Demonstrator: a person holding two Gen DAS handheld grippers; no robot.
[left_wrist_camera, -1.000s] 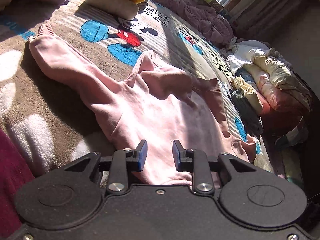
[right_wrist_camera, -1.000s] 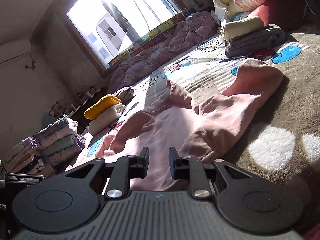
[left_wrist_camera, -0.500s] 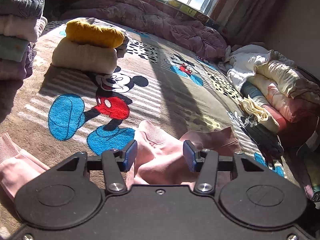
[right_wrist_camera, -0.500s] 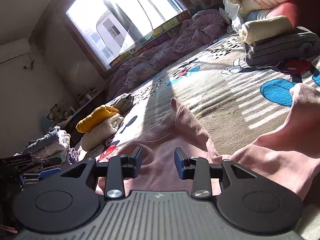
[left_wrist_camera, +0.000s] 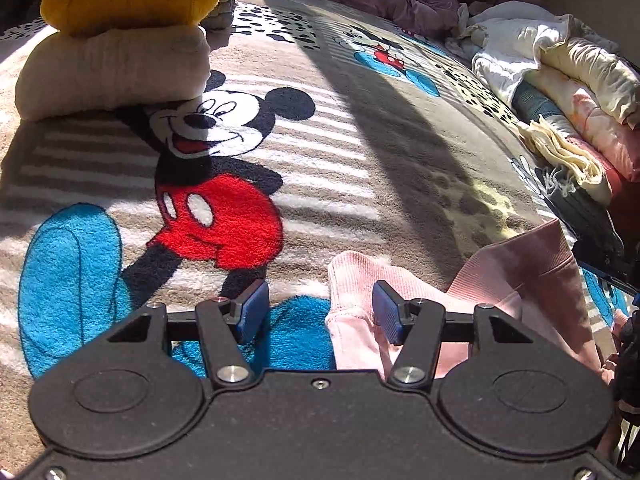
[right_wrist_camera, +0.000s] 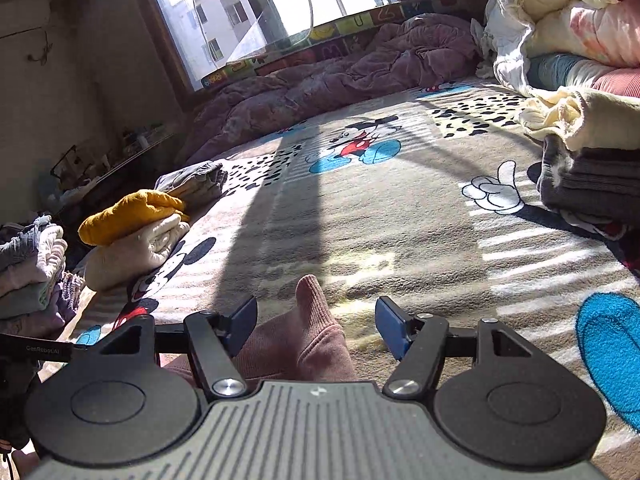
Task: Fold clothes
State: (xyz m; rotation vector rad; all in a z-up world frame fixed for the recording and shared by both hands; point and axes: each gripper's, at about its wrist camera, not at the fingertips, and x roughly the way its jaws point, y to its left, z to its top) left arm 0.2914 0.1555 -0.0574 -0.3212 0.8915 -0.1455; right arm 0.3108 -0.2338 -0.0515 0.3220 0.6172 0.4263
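A pink sweatshirt [left_wrist_camera: 516, 280] lies on the cartoon-mouse blanket [left_wrist_camera: 360, 160]. In the left wrist view its ribbed corner [left_wrist_camera: 352, 280] reaches between the jaws of my left gripper [left_wrist_camera: 318, 312], close to the right pad; the jaws are opening and the pads do not press on it. In the right wrist view another ribbed pink corner [right_wrist_camera: 312, 320] pokes up between the jaws of my right gripper [right_wrist_camera: 316, 326], which are opening wide, with clear gaps on both sides of the cloth.
A yellow folded garment on a cream one [left_wrist_camera: 120, 40] sits at the far left. A pile of bedding and folded clothes [left_wrist_camera: 560, 92] lines the right side. A crumpled purple quilt [right_wrist_camera: 340, 76] lies under the window. More folded stacks [right_wrist_camera: 28, 264] stand at the left.
Both grippers have travelled forward over the sweatshirt to its far edge and their jaws have spread wider. The sweatshirt's body has dropped out of view; only its ribbed corners remain.
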